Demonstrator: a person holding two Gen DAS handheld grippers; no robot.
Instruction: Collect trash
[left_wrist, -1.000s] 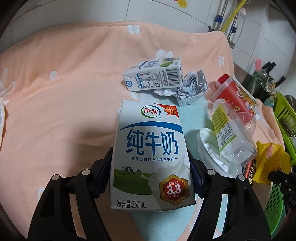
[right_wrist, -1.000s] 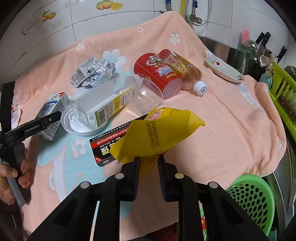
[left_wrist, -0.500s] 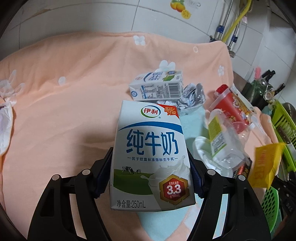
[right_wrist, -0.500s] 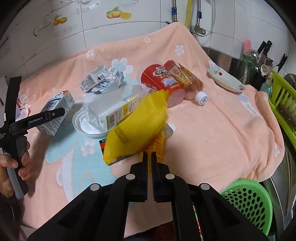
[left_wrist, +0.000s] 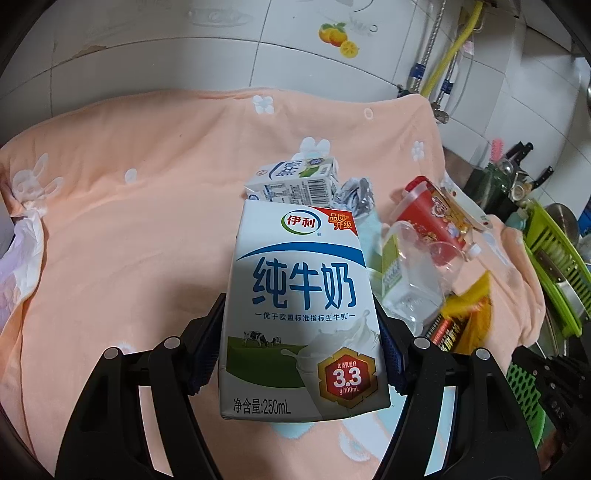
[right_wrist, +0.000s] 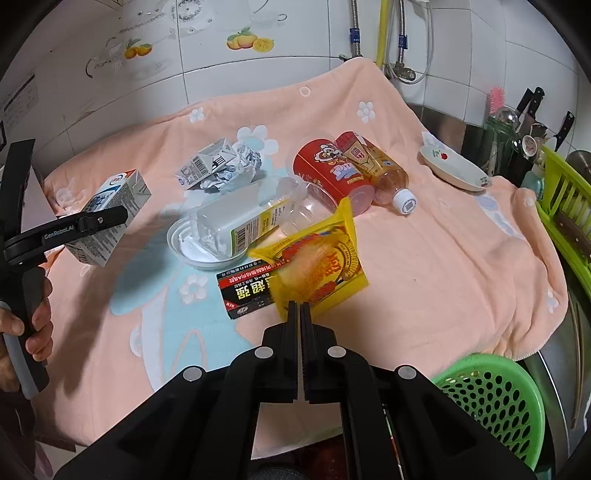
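My left gripper (left_wrist: 301, 343) is shut on a white and blue 250 mL milk carton (left_wrist: 301, 295) and holds it above the peach towel (left_wrist: 147, 221); the carton also shows in the right wrist view (right_wrist: 110, 218). My right gripper (right_wrist: 300, 314) is shut on the edge of a yellow snack wrapper (right_wrist: 317, 266), lifted over the towel. The wrapper also shows at the right in the left wrist view (left_wrist: 469, 314). A green mesh basket (right_wrist: 491, 398) sits below the towel's front right edge.
On the towel lie a crushed milk carton (right_wrist: 203, 168) with crumpled foil (right_wrist: 243, 162), a clear bottle (right_wrist: 243, 221) on a white lid (right_wrist: 184, 240), a red cup (right_wrist: 332, 170), a tea bottle (right_wrist: 376, 170), a black box (right_wrist: 247, 291) and a white dish (right_wrist: 454, 168). A green rack (right_wrist: 565, 214) stands right.
My right gripper closed fully on the yellow wrapper and lifted it, and the wrapper swung round. My left gripper rose and drew back with the milk carton still in it.
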